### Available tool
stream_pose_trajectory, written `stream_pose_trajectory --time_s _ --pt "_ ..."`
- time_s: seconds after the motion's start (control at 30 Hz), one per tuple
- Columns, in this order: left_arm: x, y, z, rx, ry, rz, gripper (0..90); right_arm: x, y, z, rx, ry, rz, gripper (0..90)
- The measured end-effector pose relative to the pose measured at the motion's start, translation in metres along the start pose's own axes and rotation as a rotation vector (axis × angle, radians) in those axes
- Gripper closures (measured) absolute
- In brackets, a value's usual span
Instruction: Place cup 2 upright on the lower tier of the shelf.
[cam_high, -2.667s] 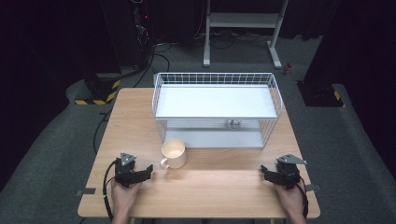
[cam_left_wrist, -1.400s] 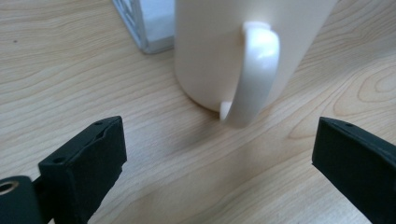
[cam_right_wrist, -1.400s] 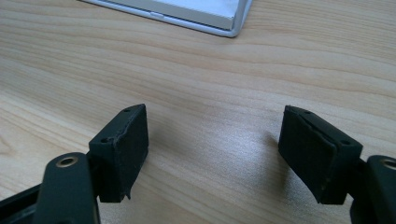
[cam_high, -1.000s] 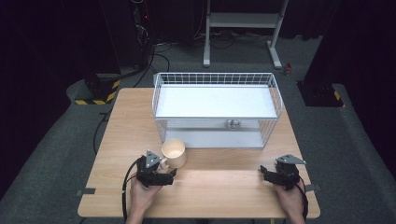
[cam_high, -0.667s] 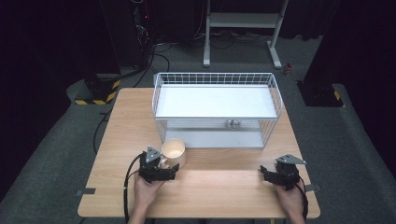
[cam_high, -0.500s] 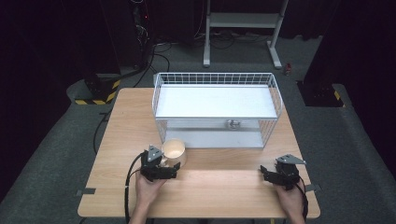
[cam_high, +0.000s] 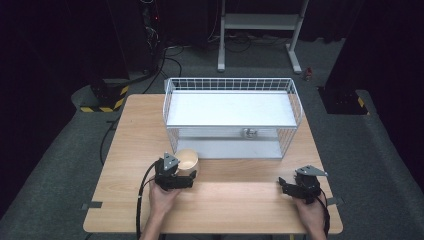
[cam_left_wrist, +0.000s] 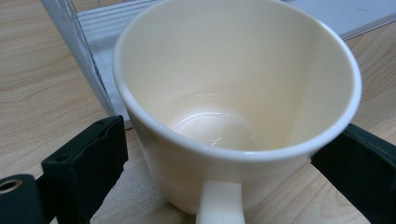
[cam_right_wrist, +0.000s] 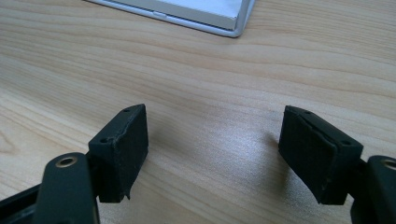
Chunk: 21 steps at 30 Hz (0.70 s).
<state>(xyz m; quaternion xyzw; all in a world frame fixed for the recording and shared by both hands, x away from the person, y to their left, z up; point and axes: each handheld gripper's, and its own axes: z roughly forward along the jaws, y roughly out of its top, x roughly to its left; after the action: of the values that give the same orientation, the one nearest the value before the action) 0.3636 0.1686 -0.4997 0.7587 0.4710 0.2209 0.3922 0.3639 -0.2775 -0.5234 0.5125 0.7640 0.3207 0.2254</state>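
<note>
While cream mug (cam_left_wrist: 233, 116) stands upright on worktop (cam_high: 240, 210), just beside front left corner of wire rack (cam_high: 232, 107), left gripper (cam_left_wrist: 224, 158) straddles it, handle toward camera. Jaws apart, seemingly not pressing yet; contact hard to judge. Close evenly below rim, keep mug level. Right gripper (cam_right_wrist: 212, 149) apart, empty, resting well away.

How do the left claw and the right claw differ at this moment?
The left claw has the cream mug between its jaws, handle toward the camera; the right claw is open with nothing in it. The left claw sits beside the wire rack; the right claw rests apart from it. Both are low over the wooden table.
</note>
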Motion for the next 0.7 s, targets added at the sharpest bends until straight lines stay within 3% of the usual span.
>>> stream_pose_trajectory --time_s 0.4,0.7 --pt "-0.003 0.001 0.007 -0.008 0.015 -0.012 8.1 0.000 0.000 0.000 0.002 0.002 -0.001 23.5" --pt "-0.004 0.001 0.011 -0.009 0.032 0.004 7.8 0.000 0.000 0.000 0.003 0.003 -0.001 23.5"
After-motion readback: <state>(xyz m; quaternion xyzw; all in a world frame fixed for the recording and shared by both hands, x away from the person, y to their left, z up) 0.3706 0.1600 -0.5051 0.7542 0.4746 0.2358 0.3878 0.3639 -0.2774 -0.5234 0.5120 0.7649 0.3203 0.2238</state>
